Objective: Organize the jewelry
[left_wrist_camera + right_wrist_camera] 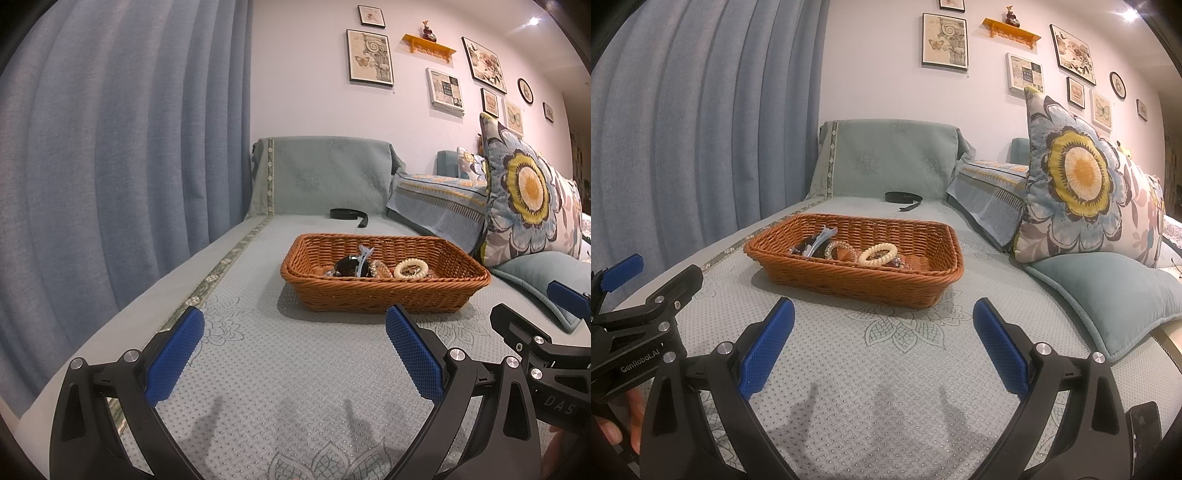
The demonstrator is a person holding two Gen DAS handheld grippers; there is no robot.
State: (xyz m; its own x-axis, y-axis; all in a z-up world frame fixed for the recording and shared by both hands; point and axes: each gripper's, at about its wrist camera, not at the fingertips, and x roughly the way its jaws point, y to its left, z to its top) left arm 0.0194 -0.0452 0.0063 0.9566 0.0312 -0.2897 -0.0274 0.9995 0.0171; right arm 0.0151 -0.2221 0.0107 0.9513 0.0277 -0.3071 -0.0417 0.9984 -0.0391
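Observation:
A brown wicker basket (384,291) stands on the grey-green sofa cover; it also shows in the right wrist view (857,280). Inside lie a cream coiled hair tie (410,268) (878,254), a clear beaded bracelet (380,266) (842,248), a dark round piece (347,266) and a light blue hair clip (364,256) (822,236). My left gripper (293,354) is open and empty, short of the basket. My right gripper (882,345) is open and empty, short of the basket's right part.
A black strap (349,214) (905,198) lies behind the basket near the armrest. Flowered pillow (524,195) (1082,177) and teal cushion (1108,291) sit on the right. A blue curtain (110,147) hangs on the left. A dark phone (1143,424) lies at lower right.

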